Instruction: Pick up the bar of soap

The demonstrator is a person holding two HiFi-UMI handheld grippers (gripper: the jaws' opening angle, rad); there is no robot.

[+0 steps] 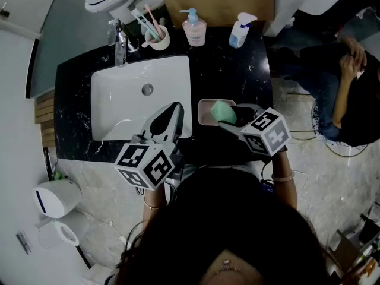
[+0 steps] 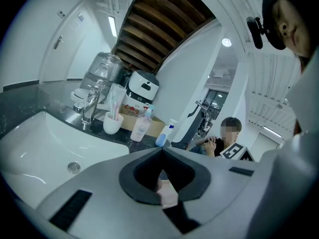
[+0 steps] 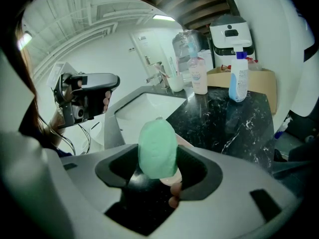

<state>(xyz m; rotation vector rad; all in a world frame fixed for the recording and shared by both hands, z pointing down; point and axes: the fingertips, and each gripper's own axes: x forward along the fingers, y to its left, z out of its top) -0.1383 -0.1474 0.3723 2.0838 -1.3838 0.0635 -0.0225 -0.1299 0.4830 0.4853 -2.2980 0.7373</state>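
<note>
At the left of the black counter (image 1: 237, 70) I saw the white sink (image 1: 119, 97), with the faucet (image 1: 120, 45) and a cup of toothbrushes (image 1: 158, 38) behind it. My left gripper (image 1: 174, 108) hung over the sink's near right corner, its jaws pressed together with nothing between them. Just right of the sink sat a pink soap dish (image 1: 204, 113). The green bar of soap (image 3: 157, 144) was clamped between the jaws of my right gripper (image 3: 158, 159), directly above that dish; I could not tell whether it touched the dish. A pump bottle (image 1: 194, 29) and a spray bottle (image 1: 240, 33) stood at the counter's back edge. Far right, a person (image 1: 347, 94) sat on the floor.
</note>
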